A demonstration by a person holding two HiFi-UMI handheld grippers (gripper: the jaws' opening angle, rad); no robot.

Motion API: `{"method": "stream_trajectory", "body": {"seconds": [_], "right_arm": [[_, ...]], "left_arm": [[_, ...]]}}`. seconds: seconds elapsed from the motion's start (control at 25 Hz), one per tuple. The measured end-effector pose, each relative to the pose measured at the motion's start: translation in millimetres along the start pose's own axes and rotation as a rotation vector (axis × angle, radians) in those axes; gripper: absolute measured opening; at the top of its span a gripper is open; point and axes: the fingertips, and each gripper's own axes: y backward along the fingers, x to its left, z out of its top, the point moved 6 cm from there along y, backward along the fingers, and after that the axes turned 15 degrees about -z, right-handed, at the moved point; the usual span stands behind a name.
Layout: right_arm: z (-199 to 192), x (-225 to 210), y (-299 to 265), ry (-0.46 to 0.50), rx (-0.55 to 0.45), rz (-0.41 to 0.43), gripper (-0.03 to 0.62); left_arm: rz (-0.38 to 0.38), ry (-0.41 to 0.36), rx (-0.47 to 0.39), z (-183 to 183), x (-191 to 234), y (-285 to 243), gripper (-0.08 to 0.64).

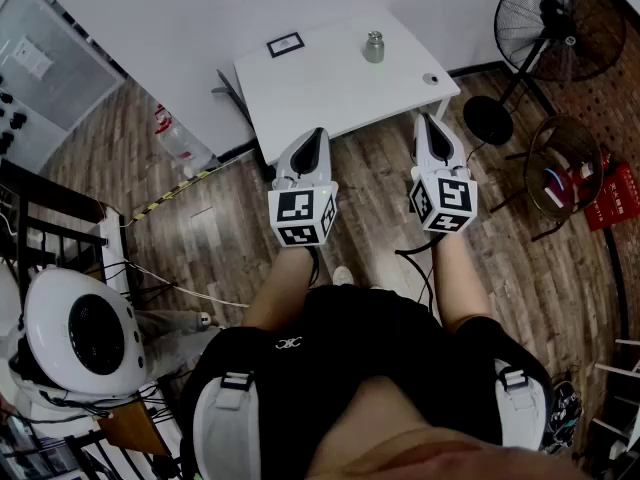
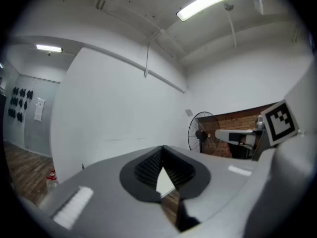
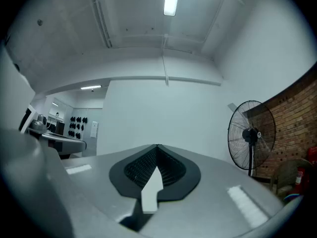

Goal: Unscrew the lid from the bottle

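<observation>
Distantly, bottle [image 1: 374, 46] small, lid [image 1: 375, 35] perhaps on

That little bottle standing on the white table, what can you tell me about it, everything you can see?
The bottle is small and pale greenish-grey, perhaps glass, though too distant to be sure. Its lid is on. It stands upright on the white table, toward its far edge. Only the table touches it; the left gripper and right gripper are shut and short of it.

Standing fan [image 1: 548, 18] beside white table [image 1: 320, 78] (wooden floor [image 1: 220, 238]).
</observation>
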Motion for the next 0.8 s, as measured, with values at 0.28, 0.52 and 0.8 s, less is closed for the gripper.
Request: {"method": "stream_trajectory", "body": {"seconds": [0.28, 0.52, 0.8], "right_arm": [[-2, 4, -6, 0.0, 0.006, -0.004, 0.002], [-4, 20, -27, 0.004, 0.001, -0.021, 0.002], [-13, 43, -51, 0.022, -0.022, -0.068, 0.002]], "left_arm": [[-0.008, 0.014, 0.009, -1, 11, -4, 0.054], [-0.038, 0.017, 0.002, -1, 37, -19, 0.054], [-0.111, 0.035, -0.016, -6, 76, -40, 0.054]]}}
